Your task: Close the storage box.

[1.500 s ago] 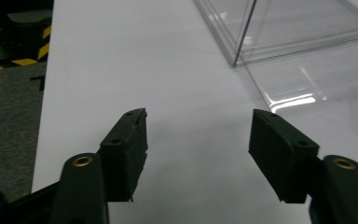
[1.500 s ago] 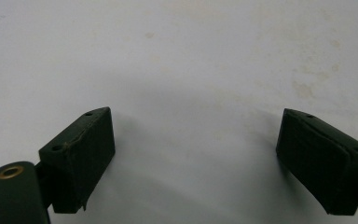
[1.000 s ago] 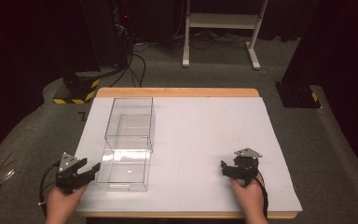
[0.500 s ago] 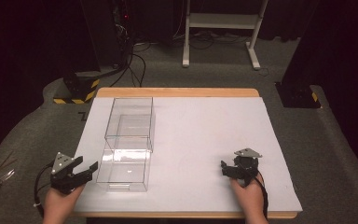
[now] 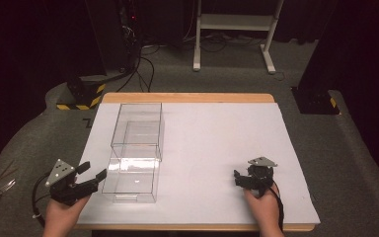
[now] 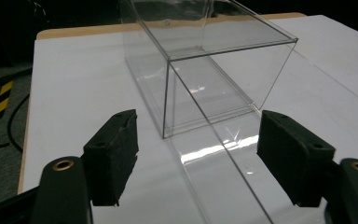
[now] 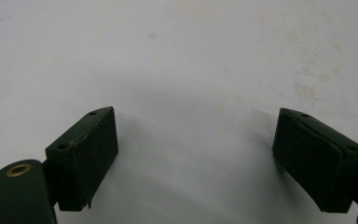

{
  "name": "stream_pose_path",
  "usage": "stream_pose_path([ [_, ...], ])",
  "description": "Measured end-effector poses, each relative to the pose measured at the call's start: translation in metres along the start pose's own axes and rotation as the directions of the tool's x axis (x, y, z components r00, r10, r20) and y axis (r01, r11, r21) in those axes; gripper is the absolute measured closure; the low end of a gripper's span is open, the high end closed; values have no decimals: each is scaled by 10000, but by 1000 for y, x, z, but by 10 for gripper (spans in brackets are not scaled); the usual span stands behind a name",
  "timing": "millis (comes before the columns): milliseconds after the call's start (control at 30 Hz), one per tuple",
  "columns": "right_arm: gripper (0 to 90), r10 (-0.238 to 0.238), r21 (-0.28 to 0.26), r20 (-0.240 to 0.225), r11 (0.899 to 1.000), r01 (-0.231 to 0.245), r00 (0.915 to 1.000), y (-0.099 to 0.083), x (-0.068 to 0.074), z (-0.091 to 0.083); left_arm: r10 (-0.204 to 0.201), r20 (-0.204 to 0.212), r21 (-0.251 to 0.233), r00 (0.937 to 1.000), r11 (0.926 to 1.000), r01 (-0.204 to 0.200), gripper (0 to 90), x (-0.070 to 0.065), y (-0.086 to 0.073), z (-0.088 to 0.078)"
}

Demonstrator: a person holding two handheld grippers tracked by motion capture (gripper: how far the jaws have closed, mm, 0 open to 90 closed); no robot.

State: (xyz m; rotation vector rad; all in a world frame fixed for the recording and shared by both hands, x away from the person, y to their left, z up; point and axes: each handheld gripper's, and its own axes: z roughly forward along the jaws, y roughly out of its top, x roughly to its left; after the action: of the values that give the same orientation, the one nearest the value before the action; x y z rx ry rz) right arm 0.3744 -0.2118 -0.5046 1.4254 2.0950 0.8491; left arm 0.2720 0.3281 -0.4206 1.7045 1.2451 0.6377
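The clear box (image 5: pixel 137 148) lies on the white sheet (image 5: pixel 212 143) that covers the table (image 5: pixel 187 97), towards the sheet's left side, running lengthwise away from the person; in the high view it reads as two see-through sections end to end, the farther one taller, the nearer one lower and reaching almost to the sheet's near edge. The left gripper (image 5: pixel 93 176) hovers just beside the near left corner of the box, held in the left hand (image 5: pixel 61 212); its jaws have just been opening and now stand apart with nothing pressed between them; in the left gripper view (image 6: pixel 196 154) the box's (image 6: pixel 214 70) low near section runs up between the two black pads (image 6: pixel 114 149), which do not touch it. The right gripper (image 5: pixel 238 178) sits low over the sheet near its right near corner, well apart from the box, in the right hand (image 5: pixel 262 205); the right gripper view (image 7: pixel 196 158) shows its jaws wide apart over bare, faintly stained white sheet (image 7: pixel 191 60), holding nothing.
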Motion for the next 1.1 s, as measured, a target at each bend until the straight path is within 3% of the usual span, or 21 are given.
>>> stream_pose_path([
  [167, 140, 0, 0, -3, 10000, 0, 10000, 0, 0, 0, 89, 65, -239, 9999, 9997, -88, 272, -7, -4, -8],
  [633, 143, -53, -38, 44, 10000, 53, 10000, 0, 1, 0, 155, 177, -23, 9997, 9999, -155, 234, -19, -30, -24],
  [800, 145, -80, -48, 16, 10000, 80, 10000, 0, 0, 0, 156, 183, 71, 9997, 9999, -157, 231, -18, -35, -25],
  [967, 146, -63, -43, 17, 10000, 63, 10000, 0, 1, 0, 493, 246, 239, 9985, 9985, -499, 212, -24, -38, -20],
  [1100, 147, -60, -40, 29, 10000, 60, 10000, 0, 1, 0, 380, 361, 288, 9986, 9988, -391, 211, -24, -39, -19],
])
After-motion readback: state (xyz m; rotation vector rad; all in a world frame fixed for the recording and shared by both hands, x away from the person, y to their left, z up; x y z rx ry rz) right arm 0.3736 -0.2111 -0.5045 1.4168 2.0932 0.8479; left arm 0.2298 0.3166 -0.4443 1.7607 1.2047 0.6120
